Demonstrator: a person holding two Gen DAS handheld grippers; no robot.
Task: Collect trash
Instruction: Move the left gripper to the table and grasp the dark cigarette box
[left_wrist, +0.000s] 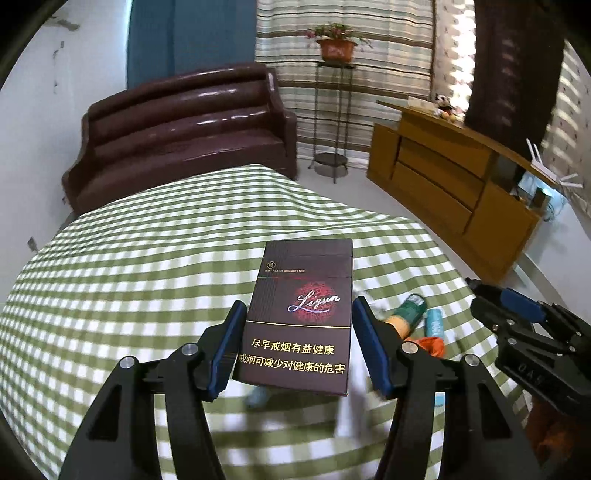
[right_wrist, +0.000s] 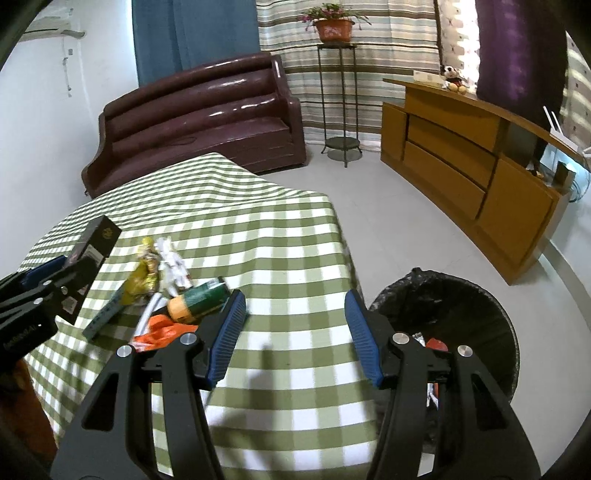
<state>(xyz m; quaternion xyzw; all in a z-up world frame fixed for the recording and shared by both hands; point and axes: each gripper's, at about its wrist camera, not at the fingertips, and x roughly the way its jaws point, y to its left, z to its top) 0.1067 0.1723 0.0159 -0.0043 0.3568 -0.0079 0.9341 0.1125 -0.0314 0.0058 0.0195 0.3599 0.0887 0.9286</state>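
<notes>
left gripper (left_wrist: 299, 343): clamped on pack (left_wrist: 301, 314) across its long sides, lifted above table (left_wrist: 110, 277) | right gripper (right_wrist: 295, 338): half open, empty, beside bin (right_wrist: 480, 295) | pack: light, stiff card, crushable, grip lightly

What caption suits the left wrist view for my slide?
Left gripper lifts a dark cigarette pack between its fingers above the checked tablecloth.

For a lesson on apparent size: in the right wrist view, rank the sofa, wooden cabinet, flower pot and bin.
1. Sofa and wooden cabinet: alike, unranked.
2. Bin: nearness inflates it.
3. Flower pot.
</notes>
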